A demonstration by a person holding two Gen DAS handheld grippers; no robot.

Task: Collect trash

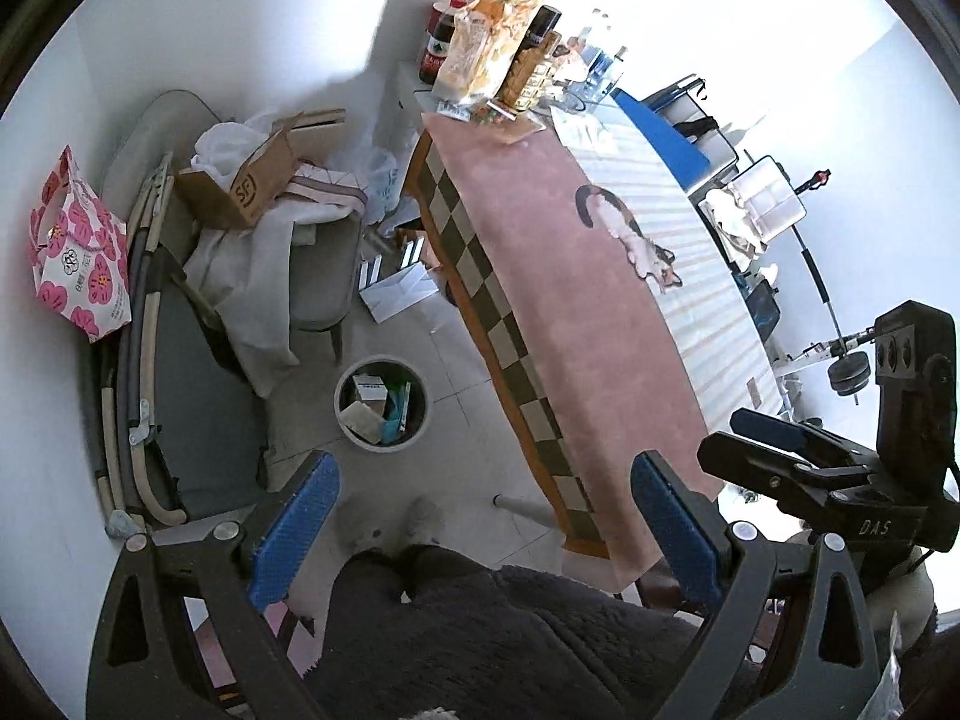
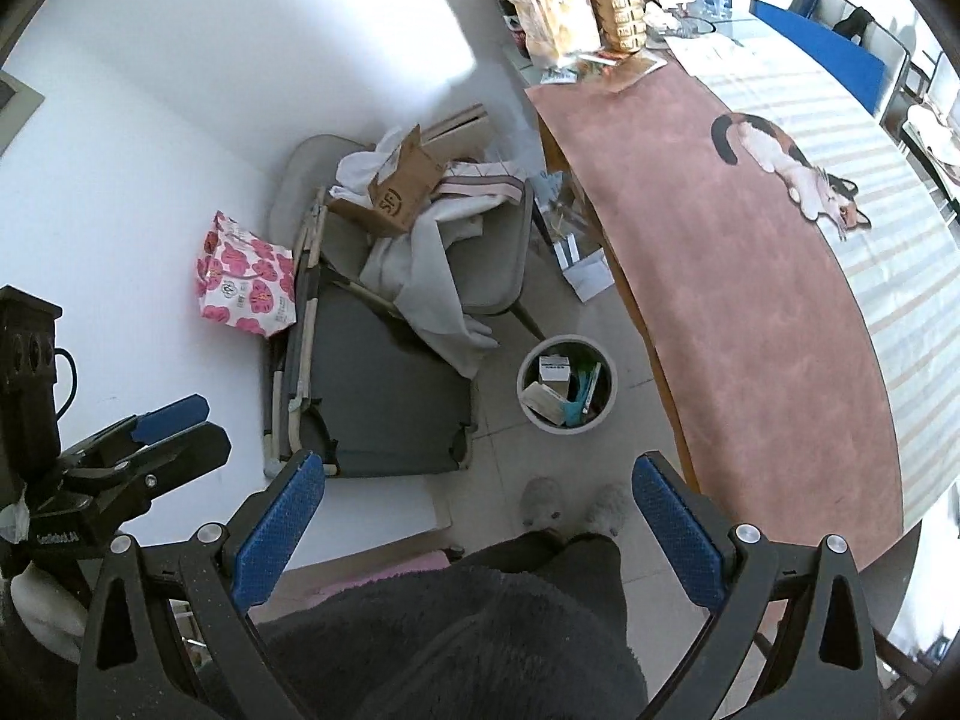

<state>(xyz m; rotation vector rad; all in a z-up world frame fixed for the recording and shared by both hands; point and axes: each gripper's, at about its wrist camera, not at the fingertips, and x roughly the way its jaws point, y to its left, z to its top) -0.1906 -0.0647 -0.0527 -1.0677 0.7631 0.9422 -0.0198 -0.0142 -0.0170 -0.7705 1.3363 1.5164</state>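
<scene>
A round white trash bin (image 1: 420,420) stands on the tiled floor beside the table, with boxes and wrappers inside; it also shows in the right wrist view (image 2: 531,411). My left gripper (image 1: 483,522) is open and empty, held high above the floor near the bin. My right gripper (image 2: 474,519) is open and empty, also held high. Each gripper shows in the other's view: the right one (image 1: 774,450) at right, the left one (image 2: 174,426) at left. No trash is held.
A long table (image 1: 576,312) with a pink cat-print cloth runs to the right; snack bags and bottles (image 1: 498,54) stand at its far end. A cluttered chair (image 1: 312,276), a cardboard box (image 1: 246,186), a folded cot (image 2: 372,402) and a pink flowered bag (image 1: 78,252) lie left.
</scene>
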